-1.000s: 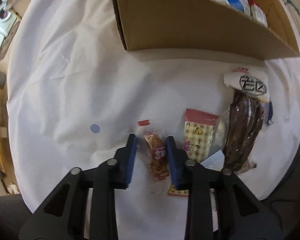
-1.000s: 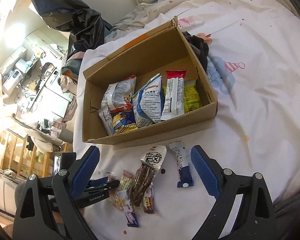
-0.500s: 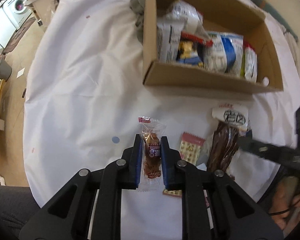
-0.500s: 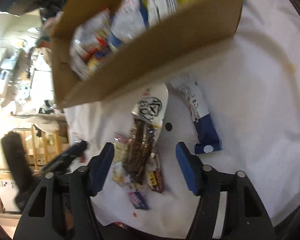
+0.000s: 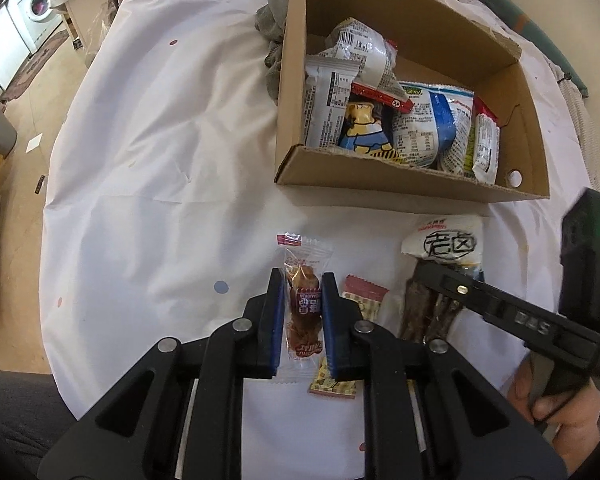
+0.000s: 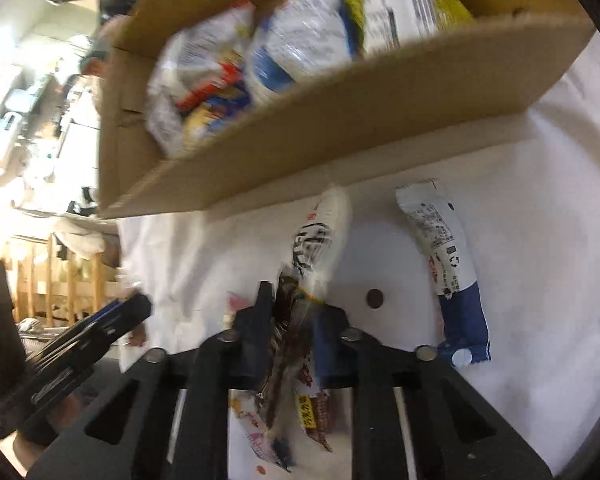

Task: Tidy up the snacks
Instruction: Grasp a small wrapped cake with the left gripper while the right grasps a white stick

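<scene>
Claws both clench lengthwise: left claw [image 5: 300, 312] on red snack [image 5: 303, 312], right claw [image 6: 296, 320] on dark snack [image 6: 300, 280].

The left gripper [image 5: 299, 316] pinches a small clear snack pack [image 5: 303, 312] with a brown treat inside, above the white cloth [image 5: 160, 200]. Just beside it lies a checked snack pack [image 5: 362, 300]. The right gripper [image 5: 432, 280] reaches over a long dark snack bag [image 5: 444, 248]. Behind them sits a cardboard box [image 5: 380, 182] full of snack bags.
</scene>
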